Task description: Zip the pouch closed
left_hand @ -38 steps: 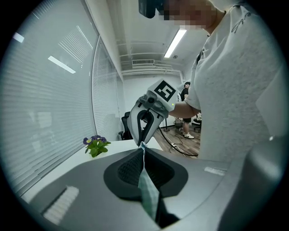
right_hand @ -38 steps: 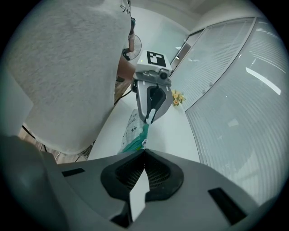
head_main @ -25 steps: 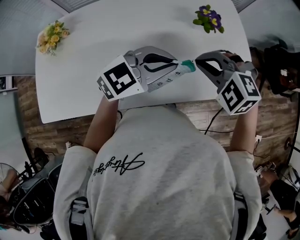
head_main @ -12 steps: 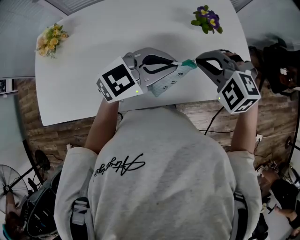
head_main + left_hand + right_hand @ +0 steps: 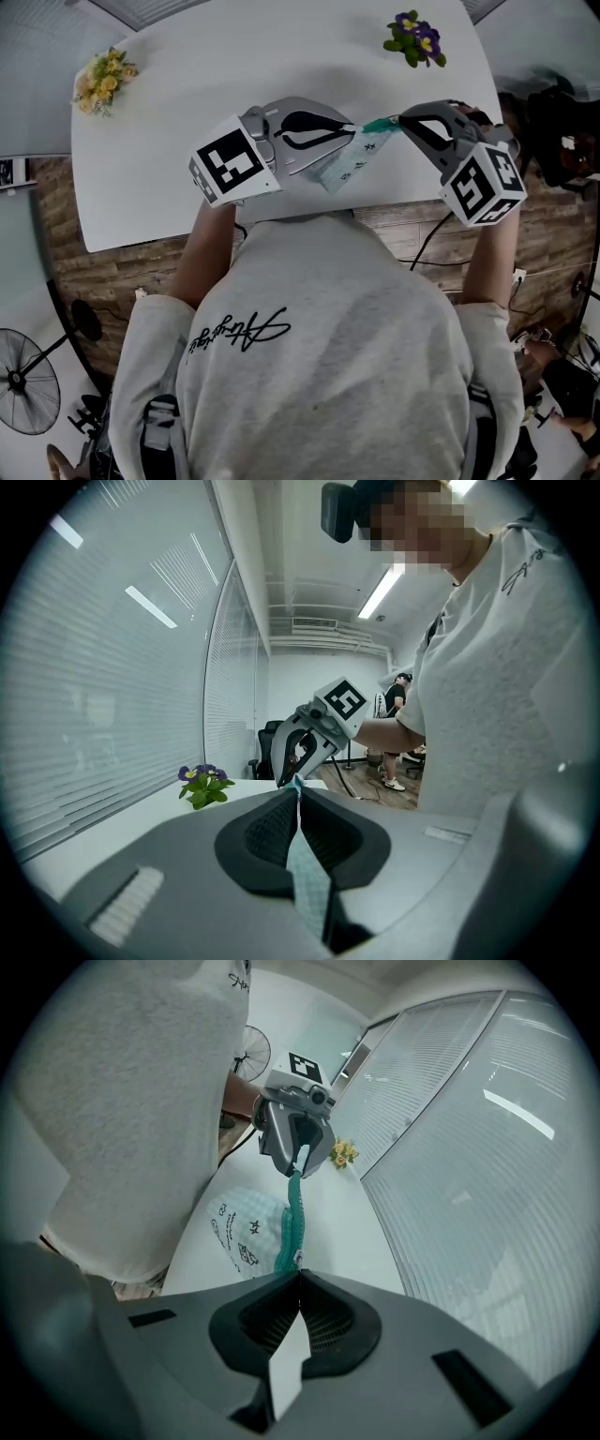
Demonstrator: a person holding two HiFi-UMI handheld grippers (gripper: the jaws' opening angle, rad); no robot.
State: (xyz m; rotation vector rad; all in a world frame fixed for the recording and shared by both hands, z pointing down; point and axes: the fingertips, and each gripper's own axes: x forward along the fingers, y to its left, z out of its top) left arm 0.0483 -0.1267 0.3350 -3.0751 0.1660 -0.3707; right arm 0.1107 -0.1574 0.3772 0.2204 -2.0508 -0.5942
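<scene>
Pouch hangs stretched above the counter's near edge: left tongs clenched on its fabric end, right tongs clenched on the teal zipper, likely to tension the track for pulling.

Your left gripper is covering the pouch at its upper-left end in the head view. The closed jaws of your right gripper are swallowing the zipper tip, which is too small to identify.

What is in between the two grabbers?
The pouch: its teal zipper edge stretches from the left gripper to the right gripper, both shut on it. The head view and right gripper view show this.
</scene>
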